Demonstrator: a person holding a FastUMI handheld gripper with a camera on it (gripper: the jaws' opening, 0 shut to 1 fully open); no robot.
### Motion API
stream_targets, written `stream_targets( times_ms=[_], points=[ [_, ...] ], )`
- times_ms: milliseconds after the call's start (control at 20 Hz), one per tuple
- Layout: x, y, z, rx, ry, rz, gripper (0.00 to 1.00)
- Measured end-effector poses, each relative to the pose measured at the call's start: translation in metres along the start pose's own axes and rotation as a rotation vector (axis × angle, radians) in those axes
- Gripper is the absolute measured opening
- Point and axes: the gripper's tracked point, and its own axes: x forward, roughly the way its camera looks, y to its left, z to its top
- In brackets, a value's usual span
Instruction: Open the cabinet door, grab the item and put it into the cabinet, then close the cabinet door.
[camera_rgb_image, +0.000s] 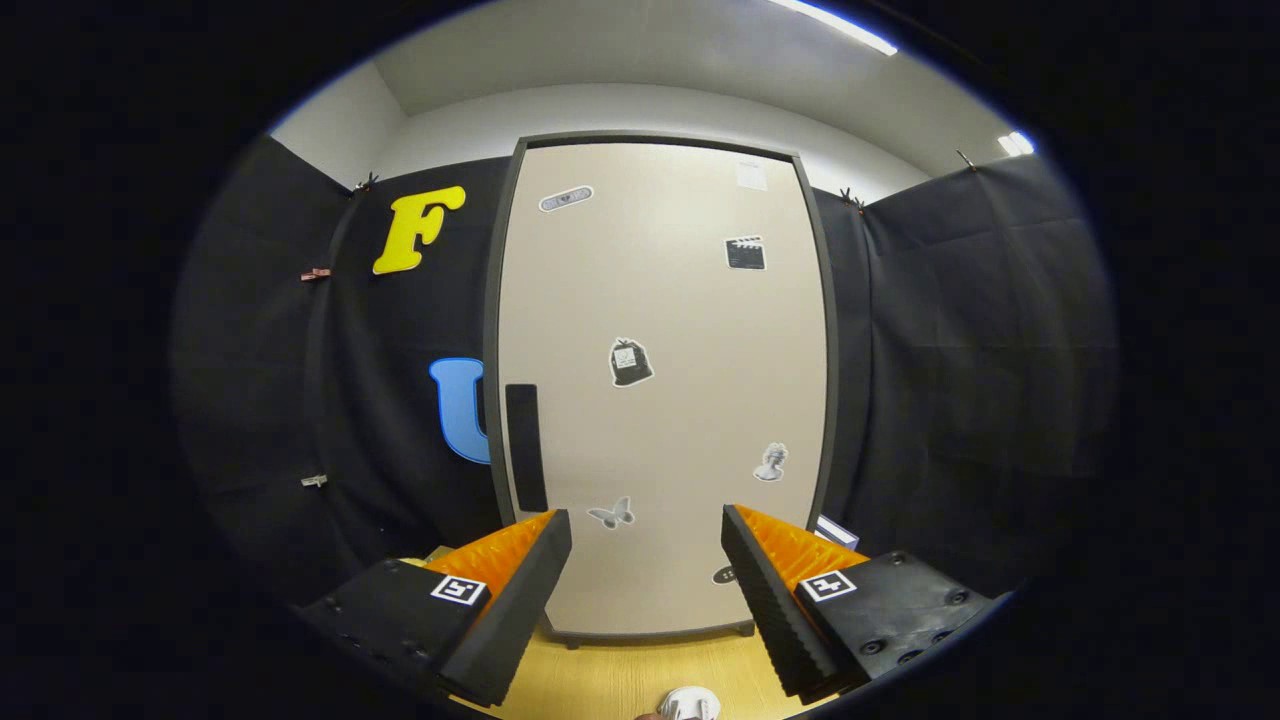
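Note:
A tall beige cabinet (660, 400) with a dark frame stands upright on the wooden table (640, 670), straight ahead of my fingers. Its door is shut and carries several small stickers. A dark vertical handle (526, 447) sits near the door's left edge, just above my left finger. My gripper (647, 545) is open, its fingers spread wide with nothing between them, a short way in front of the door's lower part. A small white item (690, 703) lies on the table close below, between the fingers; only its top shows.
Black cloth walls close in the booth to the left, right and behind the cabinet. A small light object (835, 530) peeks out by the cabinet's lower right corner, behind my right finger. A strip of bare table lies between the cabinet base and me.

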Motion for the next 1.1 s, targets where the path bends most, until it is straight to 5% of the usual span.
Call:
stream_targets(
  times_ms=[550, 1100],
  points=[
    [0.101, 0.079, 0.004, -0.009, 0.034, 0.09, 0.98],
    [0.153, 0.097, -0.014, -0.002, 0.072, 0.095, 0.98]
  ],
)
